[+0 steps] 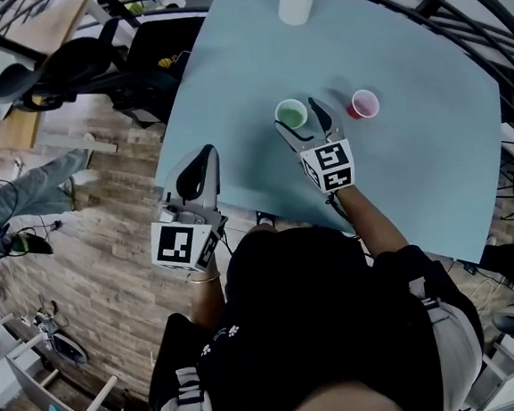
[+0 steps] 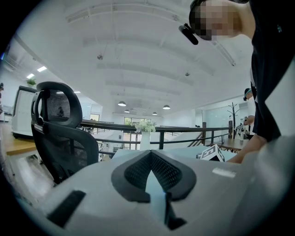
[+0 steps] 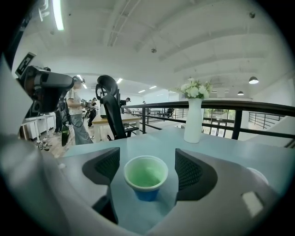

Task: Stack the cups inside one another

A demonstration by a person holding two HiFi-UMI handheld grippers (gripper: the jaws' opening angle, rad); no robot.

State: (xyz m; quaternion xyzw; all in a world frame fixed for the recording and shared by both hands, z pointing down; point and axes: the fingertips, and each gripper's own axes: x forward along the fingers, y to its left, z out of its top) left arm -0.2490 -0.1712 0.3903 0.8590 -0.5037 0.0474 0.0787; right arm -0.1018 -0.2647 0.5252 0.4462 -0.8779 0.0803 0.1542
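**Green cup framed by a wide right gripper**

Held the right gripper point(image 1: 305, 126) out over the pale blue worktop point(image 1: 431, 149), jaws spread wide on either side of the green cup point(image 3: 146, 177). Saw bare worktop between each pad and the cup wall in the right gripper view, so no contact on either side. Found the green cup upright near the middle of the worktop, mouth up, green inside with a blue outer wall.

Found the pink cup point(image 1: 364, 104) upright too, just beyond the right gripper's outer jaw toward the right edge, apart from the green one.

Had the left gripper point(image 2: 152, 159) at the worktop's near left corner, pads pressed together with nothing between them.

Noted a white vase point(image 3: 193, 117) of flowers at the far edge and a black office chair point(image 2: 60, 133) off the left edge.
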